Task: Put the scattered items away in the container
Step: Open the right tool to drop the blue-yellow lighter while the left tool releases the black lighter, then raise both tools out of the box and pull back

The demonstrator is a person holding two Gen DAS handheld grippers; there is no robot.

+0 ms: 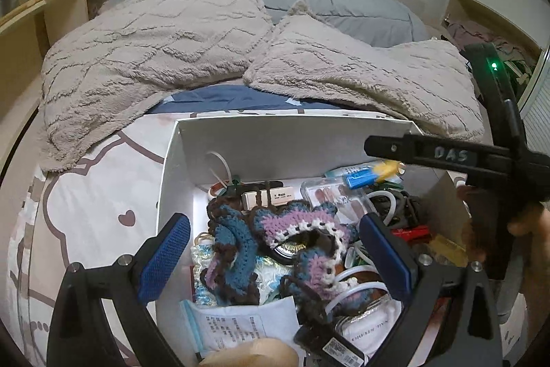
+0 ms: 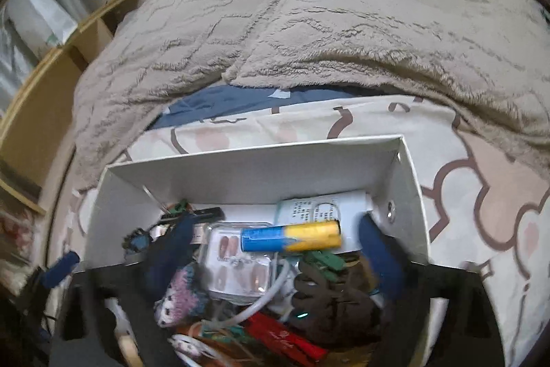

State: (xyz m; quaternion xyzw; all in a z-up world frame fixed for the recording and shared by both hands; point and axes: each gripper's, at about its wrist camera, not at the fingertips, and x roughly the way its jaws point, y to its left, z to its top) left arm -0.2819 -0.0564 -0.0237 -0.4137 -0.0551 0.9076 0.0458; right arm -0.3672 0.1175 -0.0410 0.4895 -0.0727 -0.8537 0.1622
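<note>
White box [image 1: 261,143] below both grippers' wide, empty jaws.

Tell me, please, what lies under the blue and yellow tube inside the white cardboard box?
The blue and yellow tube rests on a clear plastic case of press-on nails and a green clothes peg. Whatever lies deeper in the white cardboard box is covered by clutter.

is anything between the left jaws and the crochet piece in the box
No, nothing visible. The left gripper hangs open right over the crochet piece, which lies on top of the clutter in the white box. The right gripper is further back.
</note>
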